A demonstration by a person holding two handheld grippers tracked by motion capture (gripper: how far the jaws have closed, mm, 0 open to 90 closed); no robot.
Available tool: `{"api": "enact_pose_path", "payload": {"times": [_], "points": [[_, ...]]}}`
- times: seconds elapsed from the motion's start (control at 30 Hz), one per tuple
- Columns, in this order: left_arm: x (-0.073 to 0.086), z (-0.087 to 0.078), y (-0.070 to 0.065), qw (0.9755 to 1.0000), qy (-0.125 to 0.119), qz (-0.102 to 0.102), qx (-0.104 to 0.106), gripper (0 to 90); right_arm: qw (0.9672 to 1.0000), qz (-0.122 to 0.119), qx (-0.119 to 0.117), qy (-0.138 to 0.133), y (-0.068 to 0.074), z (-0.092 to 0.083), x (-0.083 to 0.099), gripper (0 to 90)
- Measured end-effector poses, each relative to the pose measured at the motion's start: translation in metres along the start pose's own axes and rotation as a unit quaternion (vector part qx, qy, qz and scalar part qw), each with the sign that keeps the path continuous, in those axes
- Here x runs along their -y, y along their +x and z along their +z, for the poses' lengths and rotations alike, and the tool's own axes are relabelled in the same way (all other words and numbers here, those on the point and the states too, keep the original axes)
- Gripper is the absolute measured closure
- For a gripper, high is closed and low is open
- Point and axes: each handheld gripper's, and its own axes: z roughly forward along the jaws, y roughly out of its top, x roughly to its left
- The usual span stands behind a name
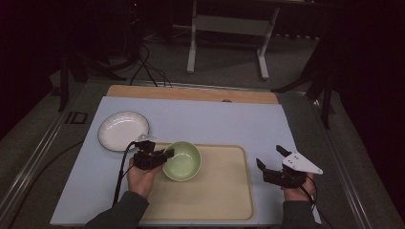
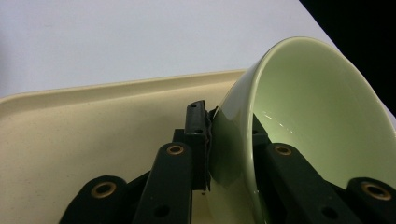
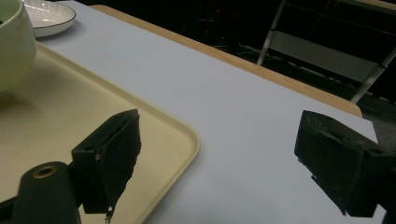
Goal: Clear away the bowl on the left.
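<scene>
A pale green bowl [image 1: 183, 160] rests on the cream tray [image 1: 224, 191], toward its left end. My left gripper [image 1: 168, 153] is shut on the bowl's left rim, one jaw outside the wall and one inside. In the left gripper view the green bowl [image 2: 322, 116] fills the right half, its rim clamped by my left gripper [image 2: 231, 133]. My right gripper [image 1: 271, 158] hovers open beside the tray's right edge, nothing between its jaws. In the right gripper view my right gripper [image 3: 219, 154] spans the tray corner [image 3: 187, 135] and the blue-white mat, with the bowl [image 3: 14, 42] at far left.
A white plate with a dark rim [image 1: 123, 130] sits on the mat left of the tray, also at the top left in the right gripper view as the plate [image 3: 49, 16]. The wooden table edge [image 1: 191, 93] runs along the back. A metal frame stands on the floor beyond.
</scene>
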Motion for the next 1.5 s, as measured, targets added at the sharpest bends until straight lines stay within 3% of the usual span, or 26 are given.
{"api": "enact_pose_path", "payload": {"times": [1.5], "points": [[0.018,0.034,-0.019,0.9987,0.043,0.025,0.011,79.6,1.0000,-0.003,-0.002,0.001,0.000,0.001,0.000,14.0]]}}
